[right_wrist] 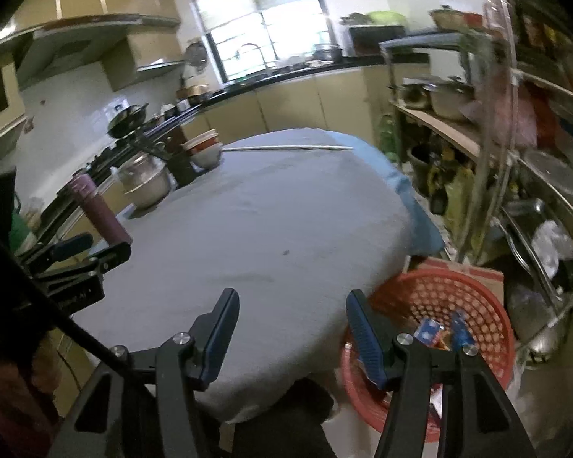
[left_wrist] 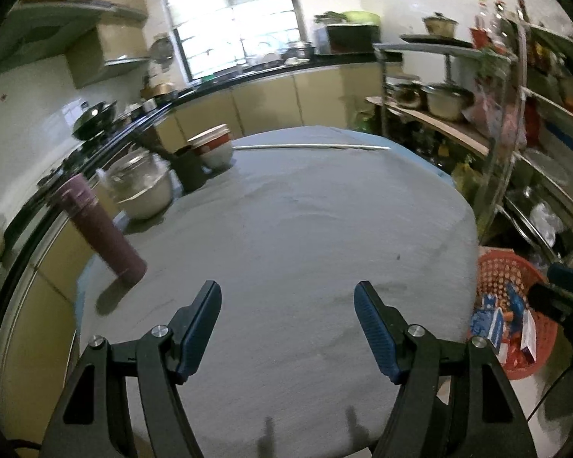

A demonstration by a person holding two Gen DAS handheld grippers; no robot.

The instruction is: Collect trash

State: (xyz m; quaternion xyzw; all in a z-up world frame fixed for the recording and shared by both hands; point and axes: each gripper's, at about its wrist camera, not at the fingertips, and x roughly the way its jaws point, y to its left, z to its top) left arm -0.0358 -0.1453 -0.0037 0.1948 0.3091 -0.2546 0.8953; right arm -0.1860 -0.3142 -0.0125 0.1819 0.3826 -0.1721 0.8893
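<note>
A red perforated basket (right_wrist: 458, 297) stands on the floor right of the table; it also shows in the left wrist view (left_wrist: 508, 274). It holds blue and red packets and cartons (right_wrist: 428, 330), also visible in the left wrist view (left_wrist: 487, 318). My left gripper (left_wrist: 288, 297) is open and empty above the grey tablecloth (left_wrist: 294, 229). My right gripper (right_wrist: 292, 305) is open and empty over the table's right front edge, next to the basket. The right gripper shows at the right edge of the left wrist view (left_wrist: 565, 290); the left gripper shows at the left of the right wrist view (right_wrist: 80, 252).
A maroon flask (left_wrist: 103, 229), a steel bowl with lid (left_wrist: 141, 187), a dark cup (left_wrist: 189, 168) and stacked bowls (left_wrist: 212, 149) stand at the table's left. A white rod (left_wrist: 313, 147) lies at the far edge. A metal rack (right_wrist: 534, 152) with pots stands right. A cardboard box (right_wrist: 473, 271) sits behind the basket.
</note>
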